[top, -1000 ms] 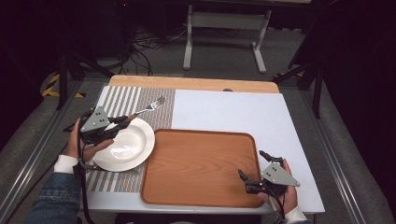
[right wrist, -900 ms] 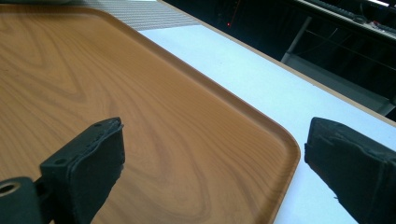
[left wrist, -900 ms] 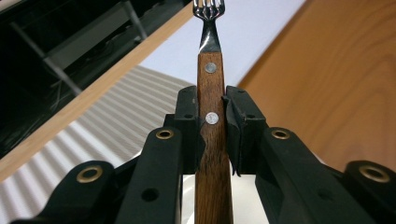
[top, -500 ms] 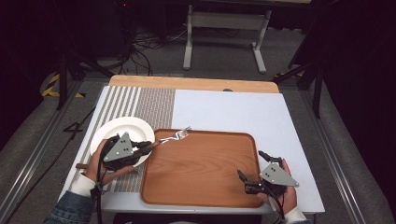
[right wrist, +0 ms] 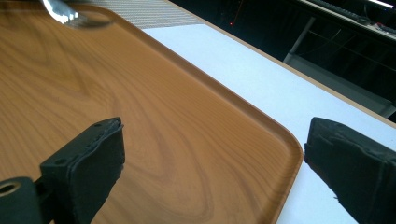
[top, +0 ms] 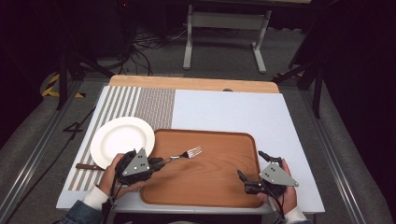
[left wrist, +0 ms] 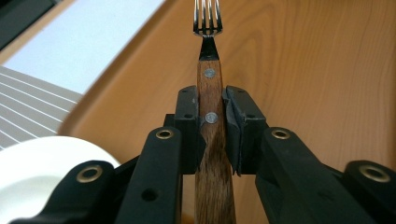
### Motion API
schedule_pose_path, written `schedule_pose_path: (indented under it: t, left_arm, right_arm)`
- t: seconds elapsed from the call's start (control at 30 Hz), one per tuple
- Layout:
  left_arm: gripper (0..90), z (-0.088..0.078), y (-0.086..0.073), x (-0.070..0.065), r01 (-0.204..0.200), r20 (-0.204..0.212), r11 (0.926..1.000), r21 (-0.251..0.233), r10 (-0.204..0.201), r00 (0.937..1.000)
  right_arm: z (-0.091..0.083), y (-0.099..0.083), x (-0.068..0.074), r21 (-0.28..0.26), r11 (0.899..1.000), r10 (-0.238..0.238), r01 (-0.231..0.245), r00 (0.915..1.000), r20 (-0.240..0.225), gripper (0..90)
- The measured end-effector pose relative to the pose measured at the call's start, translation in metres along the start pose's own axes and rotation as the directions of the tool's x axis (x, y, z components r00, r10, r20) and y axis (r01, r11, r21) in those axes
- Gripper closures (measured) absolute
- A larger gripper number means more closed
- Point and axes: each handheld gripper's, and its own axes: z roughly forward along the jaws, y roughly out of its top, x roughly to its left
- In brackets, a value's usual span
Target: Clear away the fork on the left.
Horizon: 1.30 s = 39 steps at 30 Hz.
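Note:
A fork (top: pixel 187 153) with a wooden handle and steel tines is clamped in my left gripper (top: pixel 161 162), which is shut on the handle. In the left gripper view the pads squeeze the fork (left wrist: pixel 208 74) at its rivets, and the tines point out over the brown wooden tray (left wrist: pixel 303 70). The left gripper sits at the left edge of the tray (top: pixel 205 186), just right of the white plate (top: pixel 122 135). My right gripper (top: pixel 251 164) rests open at the tray's near right corner, its jaws (right wrist: pixel 219 154) wide apart with nothing between them.
A brown knife handle (top: pixel 86 166) lies on the striped placemat (top: pixel 154 105) beside the plate, partly under the left hand. The white tabletop (top: pixel 243 112) stretches beyond the tray. Fork tines (right wrist: pixel 65 14) show blurred at the far end of the right gripper view.
My left gripper has carried the fork from above the plate and placemat to the right and nearer, lower over the tray's left edge. The right gripper has stayed put.

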Motion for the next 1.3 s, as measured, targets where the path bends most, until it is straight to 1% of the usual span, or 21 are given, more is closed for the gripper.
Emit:
schedule_pose_path:
  t: [0.03, 0.07, 0.2, 0.23, 0.33, 0.43, 0.5, 0.6, 0.63, 0.67, 0.73, 0.77, 0.8, 0.83, 0.87, 0.9, 1.03, 1.1, 1.13, 1.2, 1.3]
  left_arm:
    - [76.2, 0.002, -0.001, -0.002, -0.001, 0.007, 1.0, 0.005, 0.001, 1.0]
    - [76.2, 0.006, -0.003, -0.008, 0.018, 0.006, 0.9997, 0.016, -0.018, 0.9998]
    - [76.2, 0.01, -0.004, -0.014, 0.021, 0.021, 0.9994, 0.027, -0.022, 0.9995]
    - [76.2, 0.01, -0.005, -0.016, 0.04, 0.025, 0.9986, 0.034, -0.041, 0.9989]
    - [76.0, 0.011, -0.008, -0.021, 0.06, 0.029, 0.9979, 0.022, -0.061, 0.9977]
    - [75.8, 0.012, -0.012, -0.024, 0.104, 0.045, 0.9944, 0.021, -0.104, 0.9935]
    - [75.6, 0.013, -0.014, -0.028, 0.102, 0.054, 0.9943, 0.031, -0.103, 0.9932]
    - [73.6, 0.012, -0.016, -0.033, 0.125, 0.065, 0.992, 0.016, -0.126, 0.9899]
    - [71.3, 0.012, -0.016, -0.035, 0.126, 0.071, 0.992, 0.01, -0.126, 0.9895]
    - [68.5, 0.012, -0.017, -0.038, 0.114, 0.066, 0.9933, 0.02, -0.115, 0.9912]
    - [68.4, 0.011, -0.017, -0.039, 0.119, 0.079, 0.9926, 0.022, -0.12, 0.9896]
    - [69.4, 0.009, -0.018, -0.039, 0.123, 0.094, 0.9924, 0.004, -0.123, 0.988]
    - [69.4, 0.007, -0.018, -0.039, 0.113, 0.087, 0.9935, -0.007, -0.112, 0.9899]
    - [70.1, 0.003, -0.017, -0.038, 0.106, 0.088, 0.9934, -0.043, -0.102, 0.9909]
    - [72.5, -0.002, -0.016, -0.035, 0.098, 0.114, 0.9913, -0.088, -0.088, 0.9896]
    - [74.6, -0.004, -0.013, -0.033, 0.078, 0.126, 0.9921, -0.098, -0.066, 0.9899]
    - [89.3, -0.002, -0.005, -0.023, 0.022, 0.141, 0.9958, -0.089, -0.01, 0.99]
    - [89.9, 0.003, 0.0, -0.018, 0.01, 0.143, 0.9967, -0.081, 0.002, 0.9897]
    - [89.9, 0.006, 0.003, -0.016, -0.007, 0.146, 0.9972, -0.075, 0.018, 0.9891]
    - [90.0, 0.014, 0.01, -0.014, -0.041, 0.172, 0.9971, -0.064, 0.052, 0.9837]
    - [90.0, 0.029, 0.019, -0.013, -0.095, 0.222, 0.9947, -0.041, 0.102, 0.9696]
  right_arm:
    - [0.0, 0.0, 0.0, 0.0, 1.0, -0.001, 0.001, 1.0, 0.0, 5.9]
    - [0.0, 0.0, 0.001, 0.0, 1.0, -0.004, 0.004, 1.0, -0.001, 5.9]
    - [0.0, 0.0, 0.001, 0.005, 1.0, -0.008, 0.008, 1.0, -0.002, 5.9]
    - [0.0, 0.0, 0.001, 0.005, 1.0, -0.006, 0.007, 1.0, -0.002, 5.9]
    - [0.001, 0.0, 0.001, 0.007, 1.0, -0.014, 0.014, 0.9998, -0.011, 5.9]
    - [0.001, 0.0, 0.002, 0.015, 1.0, -0.018, 0.018, 0.9997, -0.017, 5.9]
    - [0.001, 0.0, 0.002, 0.017, 1.0, -0.02, 0.02, 0.9996, -0.019, 5.9]
    - [0.002, -0.001, 0.002, 0.019, 1.0, -0.024, 0.025, 0.9994, -0.024, 5.9]
    - [0.002, -0.001, 0.002, 0.02, 0.999, -0.025, 0.026, 0.9994, -0.025, 5.9]
    - [0.002, -0.001, 0.002, 0.022, 0.999, -0.025, 0.025, 0.9994, -0.024, 5.9]
    - [0.002, -0.001, 0.002, 0.024, 0.999, -0.024, 0.025, 0.9995, -0.022, 5.9]
    - [0.002, -0.001, 0.003, 0.025, 0.999, -0.028, 0.028, 0.9994, -0.023, 5.9]
    - [0.002, -0.001, 0.003, 0.025, 0.999, -0.028, 0.028, 0.9994, -0.023, 5.9]
    - [0.002, -0.001, 0.003, 0.025, 0.999, -0.03, 0.03, 0.9993, -0.022, 5.8]
    - [0.002, -0.001, 0.003, 0.024, 0.999, -0.028, 0.029, 0.9993, -0.024, 5.9]
    - [0.002, -0.001, 0.003, 0.023, 0.999, -0.026, 0.027, 0.9993, -0.028, 5.8]
    - [0.004, -0.001, 0.004, 0.029, 0.999, -0.033, 0.034, 0.9989, -0.033, 5.9]
    - [0.004, -0.001, 0.005, 0.031, 0.999, -0.037, 0.038, 0.9987, -0.035, 5.8]
    - [0.004, -0.001, 0.005, 0.033, 0.999, -0.037, 0.038, 0.9986, -0.037, 5.8]
    - [0.005, -0.002, 0.005, 0.035, 0.999, -0.037, 0.038, 0.9985, -0.041, 5.8]
    - [0.006, -0.002, 0.006, 0.045, 0.998, -0.041, 0.043, 0.9982, -0.044, 5.8]
